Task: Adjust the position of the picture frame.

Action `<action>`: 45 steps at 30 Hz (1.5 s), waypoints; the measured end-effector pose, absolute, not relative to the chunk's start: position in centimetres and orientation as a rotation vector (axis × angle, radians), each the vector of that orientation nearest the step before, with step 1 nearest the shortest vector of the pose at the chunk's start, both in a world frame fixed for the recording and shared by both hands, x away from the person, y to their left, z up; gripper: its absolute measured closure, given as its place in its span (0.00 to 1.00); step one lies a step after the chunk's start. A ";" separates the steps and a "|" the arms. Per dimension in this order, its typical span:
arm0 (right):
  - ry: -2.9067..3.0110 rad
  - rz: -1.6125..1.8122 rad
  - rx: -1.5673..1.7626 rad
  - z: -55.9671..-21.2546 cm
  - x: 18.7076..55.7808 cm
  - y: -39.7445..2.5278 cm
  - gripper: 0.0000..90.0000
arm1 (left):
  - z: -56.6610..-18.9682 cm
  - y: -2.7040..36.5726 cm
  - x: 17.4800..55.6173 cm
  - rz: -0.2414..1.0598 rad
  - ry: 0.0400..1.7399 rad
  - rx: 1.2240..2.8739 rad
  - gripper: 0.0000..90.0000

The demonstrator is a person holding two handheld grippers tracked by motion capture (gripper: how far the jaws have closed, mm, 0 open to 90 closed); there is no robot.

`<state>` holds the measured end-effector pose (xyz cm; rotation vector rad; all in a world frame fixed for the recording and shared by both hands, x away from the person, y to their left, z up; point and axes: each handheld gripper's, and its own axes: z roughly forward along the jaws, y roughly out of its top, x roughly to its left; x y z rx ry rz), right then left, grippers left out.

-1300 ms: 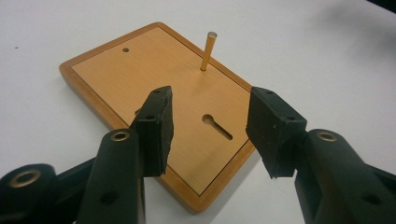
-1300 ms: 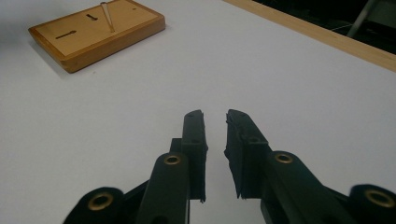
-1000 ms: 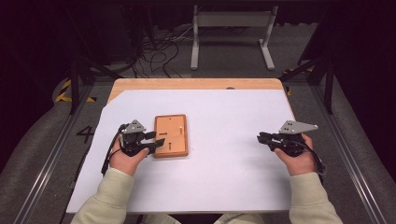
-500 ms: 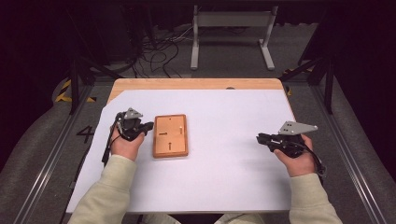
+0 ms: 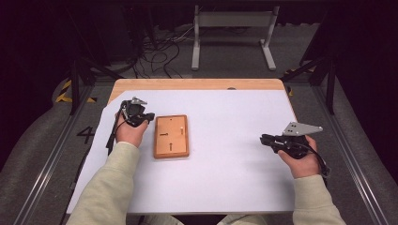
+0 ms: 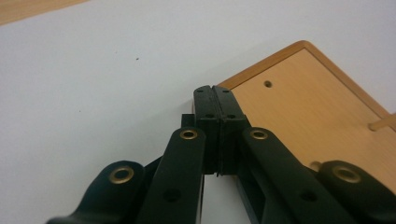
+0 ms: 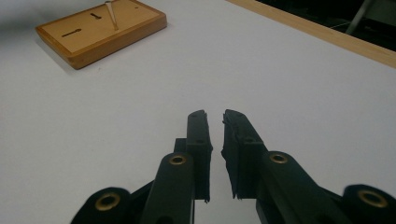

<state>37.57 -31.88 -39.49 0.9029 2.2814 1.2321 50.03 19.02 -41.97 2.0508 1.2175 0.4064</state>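
centrally, on the left half of the white-covered worktop (image 5: pixel 225 154), a flat wooden board (image 5: pixel 171 136) with a raised rim is seen lying flat, its long side running away from the person. nothing loose is held within its rim; two dark slots and a small hole are cut into its face, and in the right gripper view a thin pale peg (image 7: pixel 111 13) is seen standing upright on it.

the left tongs (image 5: pixel 149 117) are held just beside the board's far left corner, apart from it in the high view. in the left gripper view the left tongs (image 6: pixel 215 93) are seen pressed together with no gap and nothing between the jaws, the tips poised over the board's (image 6: pixel 322 112) corner edge; whether they touch the rim cannot be told.

the right tongs (image 5: pixel 263 138) are held well apart from the board, over bare worktop on the right side, pointing leftward towards it. in the right gripper view the right tongs (image 7: pixel 215 116) are seen parted by a narrow gap, gripping nothing, with the board (image 7: pixel 102 28) far off at upper left.
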 end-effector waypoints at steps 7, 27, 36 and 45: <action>2.276 1.229 0.916 -39.5 37.1 -32.2 0.90 | -44.1 19.7 51.6 0.343 1.303 2.060 0.99; 2.272 1.219 0.937 -40.0 36.9 -32.8 0.89 | -45.0 18.7 52.7 0.342 1.270 2.109 1.00; 2.270 1.230 0.937 -39.9 37.0 -32.9 0.89 | -44.5 16.1 53.1 0.326 1.155 2.170 1.00; 2.266 1.239 0.944 -39.9 36.9 -33.1 0.88 | -44.3 12.9 53.1 0.269 1.055 2.177 1.00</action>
